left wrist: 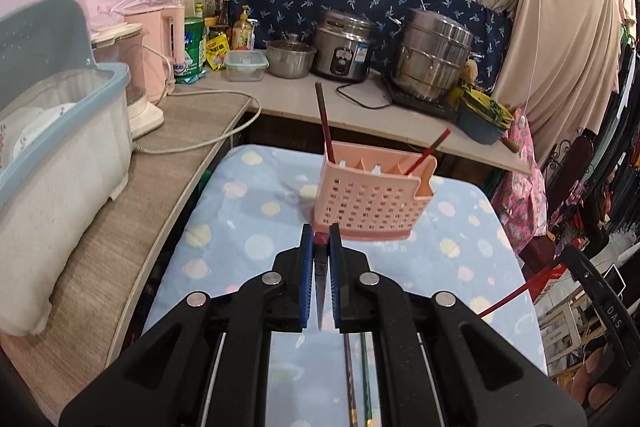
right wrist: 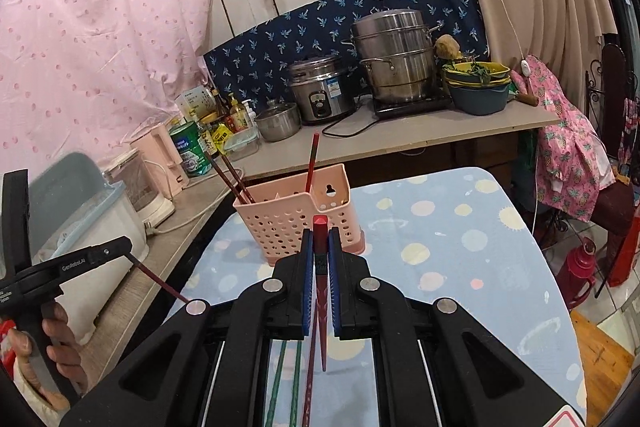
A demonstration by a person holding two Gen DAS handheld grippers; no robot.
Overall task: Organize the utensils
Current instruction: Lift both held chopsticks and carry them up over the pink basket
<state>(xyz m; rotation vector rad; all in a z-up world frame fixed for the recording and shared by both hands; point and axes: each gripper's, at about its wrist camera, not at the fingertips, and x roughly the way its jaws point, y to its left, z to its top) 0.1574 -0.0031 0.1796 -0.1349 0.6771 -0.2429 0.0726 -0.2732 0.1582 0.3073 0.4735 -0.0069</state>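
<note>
**Both grippers clamped on chopsticks before the pink holder**

The left gripper is seen with its blue ribbed pads drawn nearly together, and a dark reddish-brown chopstick is pinched between them. Its squared end shows just past the fingertips, and its tapered shaft runs back between the black jaws. In the right wrist view the same gripper is seen at the left edge, with the dark chopstick slanting down from it.

The right gripper is likewise closed to a narrow gap, and a red chopstick is held there. The blunt red end stands up slightly above the pads, and a patterned shaft tapers to a point below them.

A pink plastic utensil holder is set upright on a table covered with a pale blue cloth printed with round dots. The holder is rectangular, its walls are pierced with a grid of small square holes, and it is divided into compartments. A dark chopstick is leaned in its left compartment, and a red one is leaned out of its right end. In the right wrist view two dark sticks are seen at the holder's left end and one red stick near its right.

More chopsticks, green and dark red, lie on the cloth beneath the right gripper.
</note>
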